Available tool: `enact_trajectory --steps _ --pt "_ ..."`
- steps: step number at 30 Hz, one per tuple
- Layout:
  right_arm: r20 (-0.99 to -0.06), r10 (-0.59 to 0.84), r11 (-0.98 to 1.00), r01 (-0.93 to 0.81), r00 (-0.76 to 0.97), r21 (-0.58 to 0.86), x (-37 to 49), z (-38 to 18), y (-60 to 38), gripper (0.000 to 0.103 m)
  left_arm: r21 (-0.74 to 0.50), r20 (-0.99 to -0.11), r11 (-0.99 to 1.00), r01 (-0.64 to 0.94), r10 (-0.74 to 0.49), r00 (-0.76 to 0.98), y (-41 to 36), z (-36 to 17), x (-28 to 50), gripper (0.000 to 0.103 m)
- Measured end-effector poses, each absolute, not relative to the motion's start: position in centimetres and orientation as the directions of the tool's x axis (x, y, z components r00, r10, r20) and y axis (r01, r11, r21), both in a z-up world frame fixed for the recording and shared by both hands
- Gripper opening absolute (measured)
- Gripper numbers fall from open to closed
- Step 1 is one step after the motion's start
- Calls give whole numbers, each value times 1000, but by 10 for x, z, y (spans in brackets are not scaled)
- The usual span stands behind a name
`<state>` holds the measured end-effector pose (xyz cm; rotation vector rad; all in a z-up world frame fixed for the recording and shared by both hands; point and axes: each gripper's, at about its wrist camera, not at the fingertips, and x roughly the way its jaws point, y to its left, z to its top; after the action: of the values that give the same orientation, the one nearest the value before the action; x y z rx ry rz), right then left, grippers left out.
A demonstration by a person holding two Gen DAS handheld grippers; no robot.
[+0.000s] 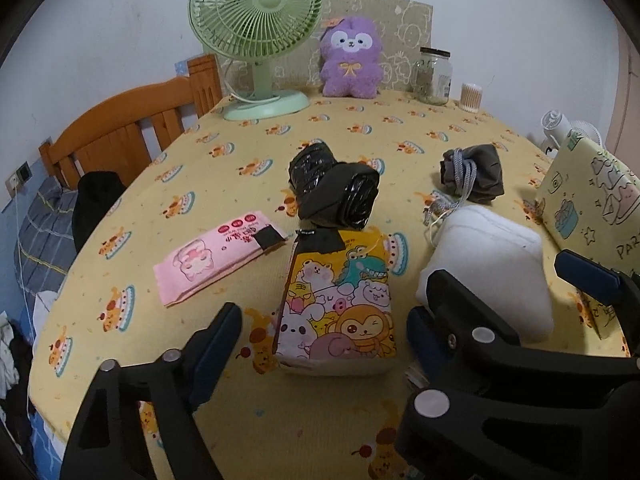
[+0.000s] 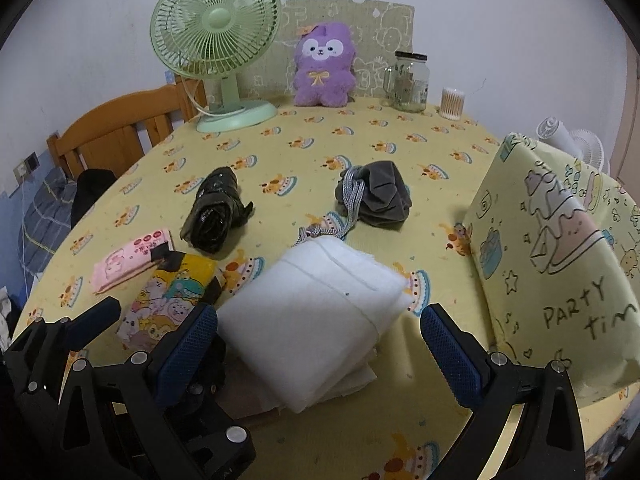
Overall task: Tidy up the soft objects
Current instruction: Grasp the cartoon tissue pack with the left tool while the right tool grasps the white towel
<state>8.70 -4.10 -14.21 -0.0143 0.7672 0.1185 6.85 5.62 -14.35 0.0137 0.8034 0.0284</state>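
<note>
On the yellow tablecloth [image 1: 280, 152] nothing looks sorted yet: from left to right lie the pink wipes pack [image 1: 216, 256], the cartoon tissue pack [image 1: 340, 300], the black bag roll [image 1: 336, 188], the white folded cloth [image 2: 316, 312] and the grey pouch [image 2: 376, 196], all loose. Left gripper [image 1: 324, 328] is spread wide, straddling the cartoon tissue pack; right gripper [image 2: 316, 332] is released, its fingers flanking the white folded cloth without closing on it
</note>
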Motion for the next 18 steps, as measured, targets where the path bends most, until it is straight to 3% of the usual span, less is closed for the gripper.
enact_trajectory --steps 3,6,8,10,13,16,18 --pt "-707 120 992 -113 697 56 92 -147 -42 103 10 -718 1000 -19 21 695 57 -144 70 81" --pt "-709 136 990 -112 692 80 94 -149 -43 99 3 -714 1000 -5 6 700 55 -143 68 72" --pt "-709 168 986 -132 685 107 95 -150 -43 91 -7 -711 1000 14 -15 703 52 -143 68 58" --pt "-707 190 982 -138 682 130 94 -150 -43 84 -23 -711 999 30 -38 702 51 -142 68 53" --pt "-707 230 973 -156 668 169 95 -151 -44 77 -32 -712 999 32 -45 701 52 -141 68 51" --pt "-701 203 979 -155 684 132 90 -148 -41 51 -10 -708 1000 18 -19 705 51 -140 67 47" --pt "-705 197 979 -170 681 109 91 -148 -41 49 -2 -707 1000 13 -11 707 49 -140 65 47"
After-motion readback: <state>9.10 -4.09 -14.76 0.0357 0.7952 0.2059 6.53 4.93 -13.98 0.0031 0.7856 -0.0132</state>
